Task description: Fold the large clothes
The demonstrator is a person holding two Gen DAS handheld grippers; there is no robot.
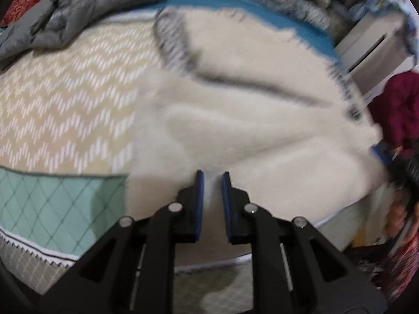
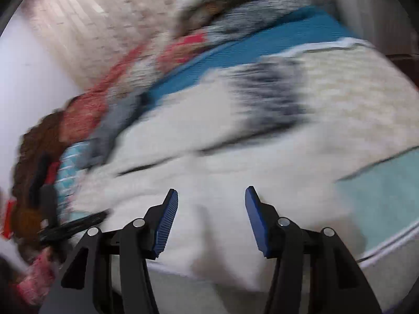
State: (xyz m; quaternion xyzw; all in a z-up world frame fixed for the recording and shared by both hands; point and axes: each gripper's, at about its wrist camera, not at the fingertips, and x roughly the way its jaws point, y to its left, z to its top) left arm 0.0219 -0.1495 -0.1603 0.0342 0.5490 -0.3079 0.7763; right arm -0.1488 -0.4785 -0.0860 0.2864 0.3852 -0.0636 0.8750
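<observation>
Fingers: left gripper [image 1: 212, 180] nearly closed w/ a narrow gap, cannot tell if it pinches cloth; right gripper [image 2: 211, 196] spread wide, holding nothing. Fluffy cream fleece garment w/ dark-striped trim [image 1: 256, 120] lies spread on bed w/ beige zigzag-pattern cover [image 1: 65, 99]. Left view only: crumpled grey jacket [image 1: 86, 7] at far edge, white cabinet [image 1: 371, 44]. Right view only, blurred: pale brick-pattern wall [image 2: 86, 21].

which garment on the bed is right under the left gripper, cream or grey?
The cream fleece garment, with dark-trimmed edges, spread directly ahead of the left gripper. The grey garment lies crumpled at the far side.
</observation>
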